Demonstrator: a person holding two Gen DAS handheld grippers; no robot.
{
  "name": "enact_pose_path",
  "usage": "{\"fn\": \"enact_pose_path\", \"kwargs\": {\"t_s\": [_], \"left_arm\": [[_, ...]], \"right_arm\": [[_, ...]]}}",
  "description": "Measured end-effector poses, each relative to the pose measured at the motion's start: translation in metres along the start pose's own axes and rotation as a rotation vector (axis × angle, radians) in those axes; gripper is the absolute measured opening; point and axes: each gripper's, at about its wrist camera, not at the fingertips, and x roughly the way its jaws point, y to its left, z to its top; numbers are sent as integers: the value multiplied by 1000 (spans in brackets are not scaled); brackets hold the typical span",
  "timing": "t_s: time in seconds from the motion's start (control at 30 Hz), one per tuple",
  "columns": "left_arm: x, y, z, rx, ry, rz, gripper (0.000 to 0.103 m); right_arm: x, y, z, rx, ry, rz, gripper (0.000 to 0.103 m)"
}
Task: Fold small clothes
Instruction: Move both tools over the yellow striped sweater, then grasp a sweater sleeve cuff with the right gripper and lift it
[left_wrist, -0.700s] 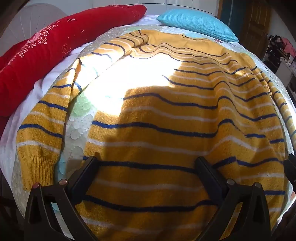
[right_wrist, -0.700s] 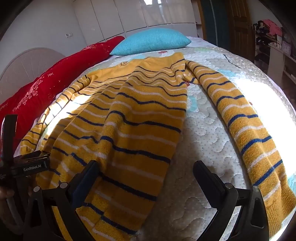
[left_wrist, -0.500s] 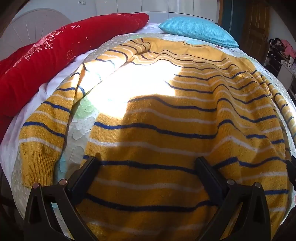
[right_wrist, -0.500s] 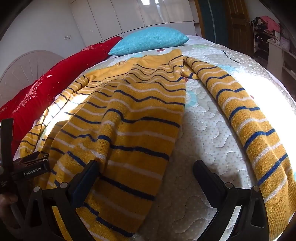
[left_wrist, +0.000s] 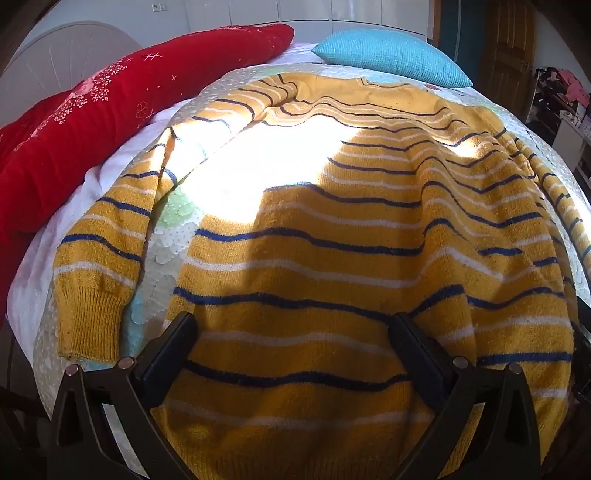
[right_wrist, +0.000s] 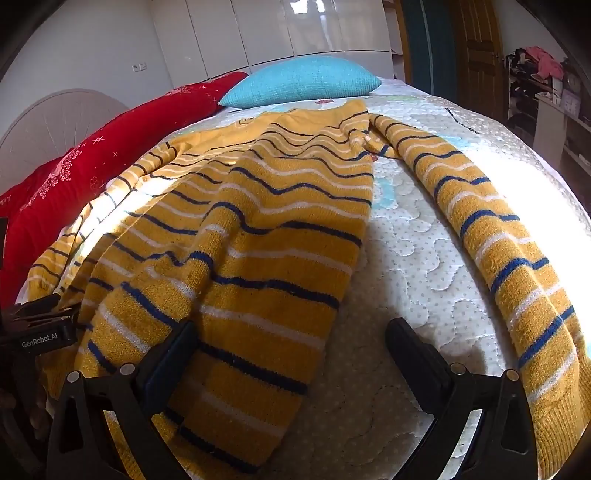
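A yellow sweater with navy and white stripes lies spread flat on the quilted bed, also in the right wrist view. Its left sleeve lies along the body with the cuff near me; its right sleeve stretches down the right side. My left gripper is open, just above the sweater's hem. My right gripper is open and empty over the sweater's right hem corner and the bare quilt. The left gripper's body shows at the left edge of the right wrist view.
A red bolster lies along the left of the bed and a turquoise pillow at the far end. A white headboard, white wardrobe doors, a wooden door and cluttered shelves stand around.
Both grippers have moved slightly back and lower over the hem, so more of the far room shows. The sweater has not moved. Both stay open.
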Motion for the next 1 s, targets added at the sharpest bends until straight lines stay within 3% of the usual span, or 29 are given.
{"fn": "enact_pose_path", "kwargs": {"t_s": [0.17,0.27,0.4,0.47,0.53,0.57,0.63,0.67,0.7,0.73,0.87,0.93,1.0], "left_arm": [[-34,23,-3,-126,-47,-146,103],[-51,35,-6,-130,-76,-135,103],[-51,51,-18,-135,-58,-145,103],[-40,51,-24,-132,-10,-159,103],[-29,50,-34,-107,8,-175,101],[-28,45,-37,-80,-9,-156,98],[-29,35,-38,-21,-20,-96,53],[-31,33,-36,-13,-22,-95,47],[-35,34,-35,-19,-21,-117,28],[-39,36,-34,-27,-14,-132,20],[-56,42,-39,-39,-18,-147,20],[-64,44,-44,-51,-23,-166,20],[-76,46,-46,-53,-52,-178,22]], "right_arm": [[0,-2,2,-14,30,15,103],[-9,-14,7,83,59,108,102],[-22,-20,3,125,71,159,78],[-26,-17,-4,131,75,173,68],[-27,-11,-7,121,74,179,50],[-27,-7,-8,113,75,178,45],[-23,-3,-5,98,90,201,13],[-20,-4,-3,103,102,231,10],[-21,-7,-1,121,109,249,9],[-24,-12,1,136,108,246,9],[-47,-42,6,124,85,96,9],[-57,-54,3,124,98,96,10],[-77,-65,2,126,53,128,11]]}}
